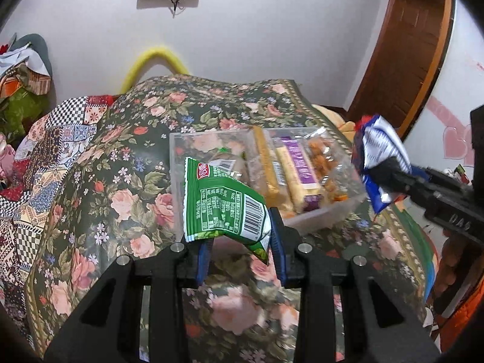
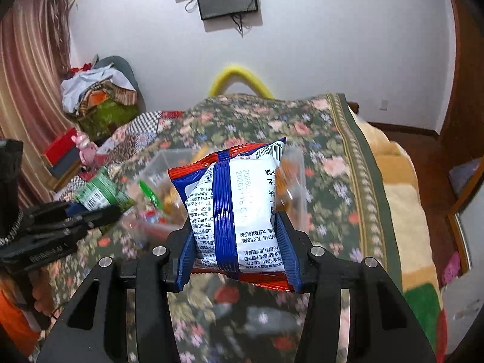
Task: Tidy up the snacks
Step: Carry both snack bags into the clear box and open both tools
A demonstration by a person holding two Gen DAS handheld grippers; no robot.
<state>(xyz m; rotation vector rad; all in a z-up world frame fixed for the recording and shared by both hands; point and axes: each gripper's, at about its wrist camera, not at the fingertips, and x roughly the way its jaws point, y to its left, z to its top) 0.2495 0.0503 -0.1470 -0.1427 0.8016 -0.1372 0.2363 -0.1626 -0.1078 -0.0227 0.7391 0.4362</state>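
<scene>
A clear box (image 1: 266,178) sits on the flowery cloth (image 1: 127,181) with snack bars and other snacks inside. The left gripper (image 1: 239,242) pinches a green packet (image 1: 224,205) near the box. The right gripper (image 2: 239,251) squeezes a blue and white packet (image 2: 236,208), up to the right of the box.

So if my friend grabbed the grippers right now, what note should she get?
Left gripper: shut on the green snack packet, held in the air.
Right gripper: shut on the blue and white snack packet, also lifted.
Clear plastic box sits on the flowery cloth ahead of both grippers. It already holds several snacks, including the long yellow bars and an orange snack bag.
Done: both packets picked up.
Left: probably put both in the box, then look for leftover snacks.
</scene>
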